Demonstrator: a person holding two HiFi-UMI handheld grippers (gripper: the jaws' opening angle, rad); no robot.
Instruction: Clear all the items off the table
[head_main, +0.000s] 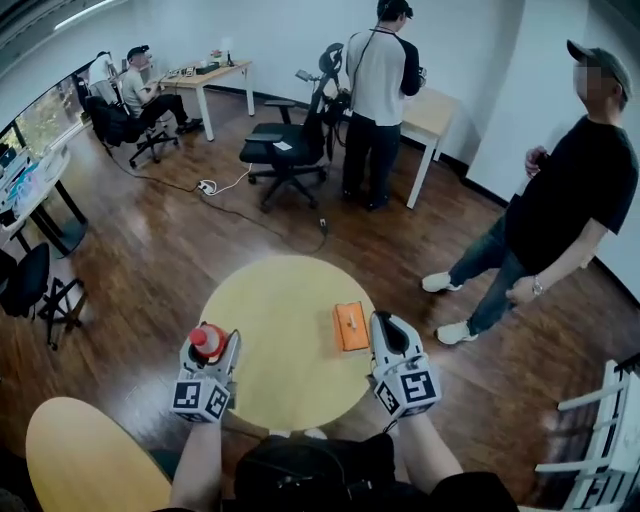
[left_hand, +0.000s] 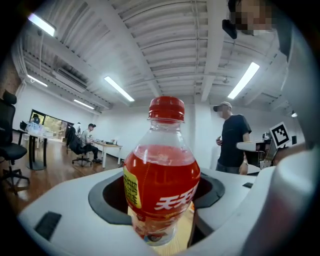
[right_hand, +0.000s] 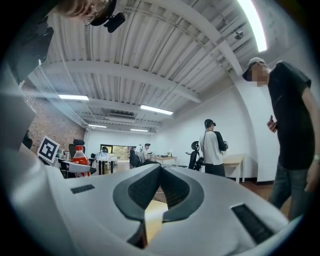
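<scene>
Left gripper (head_main: 211, 350), lower left of head view: jaws wide, clamped on the bottle (left_hand: 161, 185) at mid-body, over the round table (head_main: 285, 300) edge. Red drink, nearly full, so probably fairly heavy. Smooth thin plastic may slip or dent, so the label band is the best grip zone. Label has big white characters starting "天天"; the yellow patch is unreadable. Right gripper (head_main: 386, 324) is closed and empty, just beside the orange pack (head_main: 350, 326) at centre frame. The pack looks flat and light, and its print is too small to read.

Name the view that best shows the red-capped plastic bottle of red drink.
The left gripper view: the red-capped plastic bottle fills the frame, close up, label visible. The head view shows mainly its cap from above; the right gripper view shows the bottle tiny.
</scene>
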